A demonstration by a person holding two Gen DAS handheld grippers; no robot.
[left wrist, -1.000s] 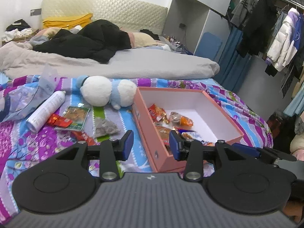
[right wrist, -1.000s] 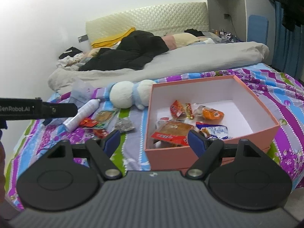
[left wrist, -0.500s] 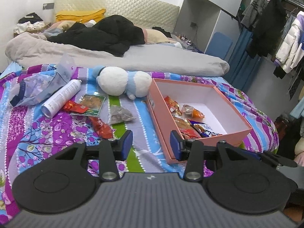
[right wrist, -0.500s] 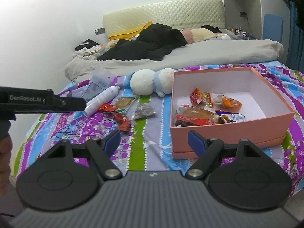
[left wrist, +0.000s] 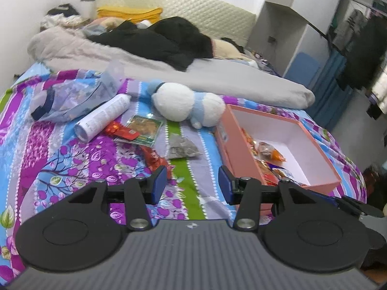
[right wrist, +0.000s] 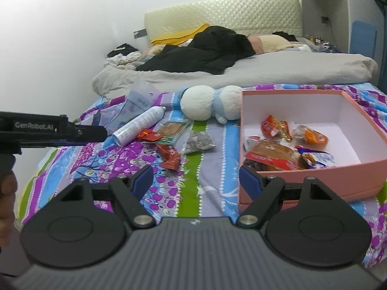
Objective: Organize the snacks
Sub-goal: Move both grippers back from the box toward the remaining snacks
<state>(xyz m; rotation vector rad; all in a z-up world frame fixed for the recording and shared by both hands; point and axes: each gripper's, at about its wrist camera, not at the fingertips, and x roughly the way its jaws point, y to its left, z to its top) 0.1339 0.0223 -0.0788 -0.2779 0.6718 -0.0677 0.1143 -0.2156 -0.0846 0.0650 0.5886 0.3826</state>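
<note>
A pink box (left wrist: 266, 117) (right wrist: 338, 171) sits on the patterned bedspread with several snack packs (right wrist: 273, 154) inside. Left of it lie loose snacks: a red wrapper (left wrist: 154, 159) (right wrist: 170, 155), a grey packet (left wrist: 182, 148) (right wrist: 199, 141), a green packet (left wrist: 145, 130) (right wrist: 173, 130) and a small red packet (left wrist: 121, 130). My left gripper (left wrist: 192, 178) hovers open over the bedspread, its left finger just short of the red wrapper, nothing between its fingers. My right gripper (right wrist: 196, 177) stands wide open and empty, its right finger at the box's near left corner.
A white spray can (left wrist: 104, 117) (right wrist: 140, 125), a clear plastic bag (left wrist: 72, 99) and a white-and-blue plush toy (left wrist: 186, 104) (right wrist: 210, 105) lie beyond the snacks. A grey duvet and dark clothes cover the far bed. A hand (right wrist: 7, 193) shows at the left edge.
Both grippers have swung left and slightly down, away from the box and toward the loose snacks. The left jaws stand a little wider than before. The right jaws look the same.
</note>
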